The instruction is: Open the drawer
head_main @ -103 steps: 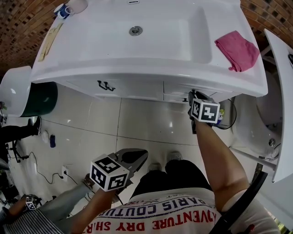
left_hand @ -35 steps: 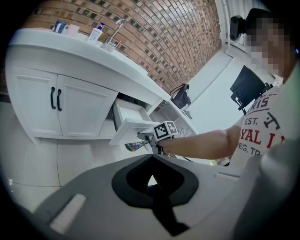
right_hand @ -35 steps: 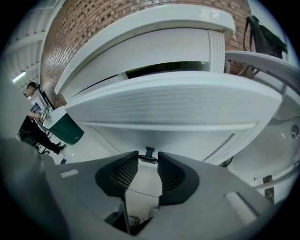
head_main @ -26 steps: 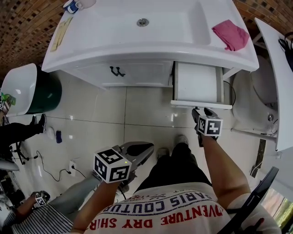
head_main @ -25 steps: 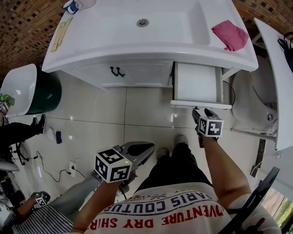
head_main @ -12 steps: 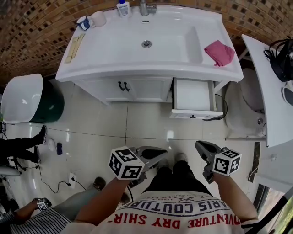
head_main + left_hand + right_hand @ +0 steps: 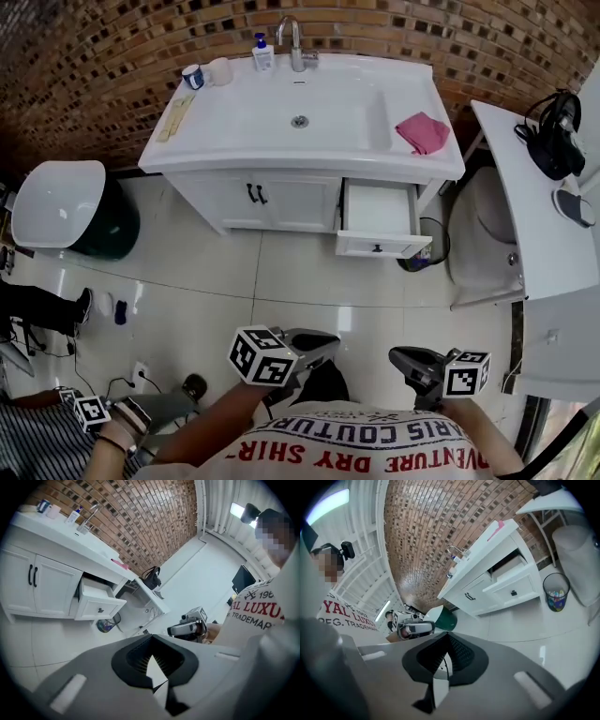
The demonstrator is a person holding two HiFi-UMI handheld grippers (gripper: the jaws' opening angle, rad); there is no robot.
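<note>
The drawer (image 7: 377, 217) was seen pulled well out of the white vanity cabinet (image 7: 281, 199), at its right end, under the sink counter (image 7: 225, 131). A pink cloth (image 7: 422, 132) was laid on the counter directly above it. A waste bin (image 7: 433, 251) was seen on the tiled floor (image 7: 281, 281), partly hidden behind the drawer's front at its right corner. Well apart from the drawer, both grippers were held above the floor. The left gripper (image 7: 330, 340) was seen with its jaws closed together on nothing, and the right gripper (image 7: 397, 355) likewise, its jaws pressed together and empty.
</note>
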